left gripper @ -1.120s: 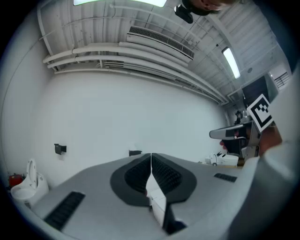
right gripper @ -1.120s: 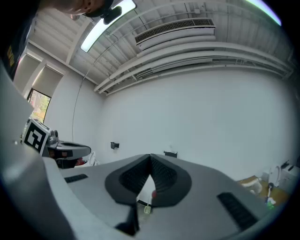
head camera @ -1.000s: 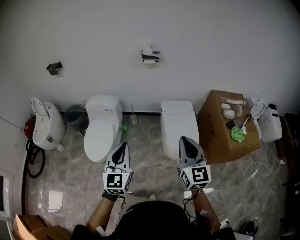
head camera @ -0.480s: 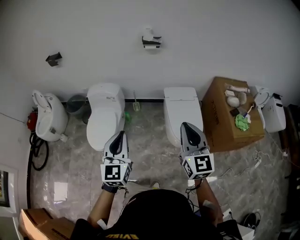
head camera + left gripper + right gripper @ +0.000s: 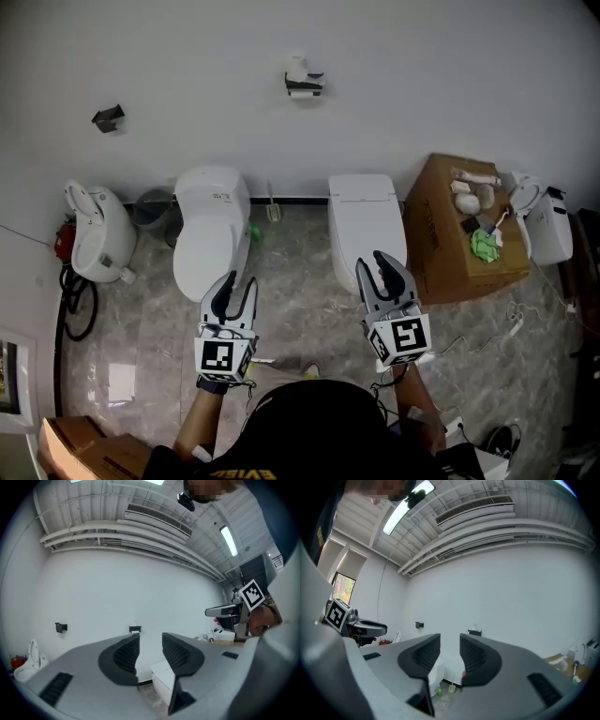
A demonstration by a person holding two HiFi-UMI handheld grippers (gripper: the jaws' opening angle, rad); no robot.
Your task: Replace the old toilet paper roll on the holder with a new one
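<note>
The left tongs [image 5: 239,281] and right tongs [image 5: 372,264] have just been opening and stand part-open, empty. The black wall-mounted holder with white roll [image 5: 302,84] hangs well ahead, between them.

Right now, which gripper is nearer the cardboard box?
Right. In the head view the right gripper is just left of the cardboard box; the left gripper is farther left. Both grippers' jaws have just been opening, empty.

Below the paper holder [image 5: 302,84], a strip of floor [image 5: 295,286] is running between the rounded toilet [image 5: 212,246] and the square toilet [image 5: 362,230], which are standing in the way on both sides; a brush [image 5: 271,212] is leaning at its wall end. A cardboard box [image 5: 439,258] is blocking the right side.
</note>
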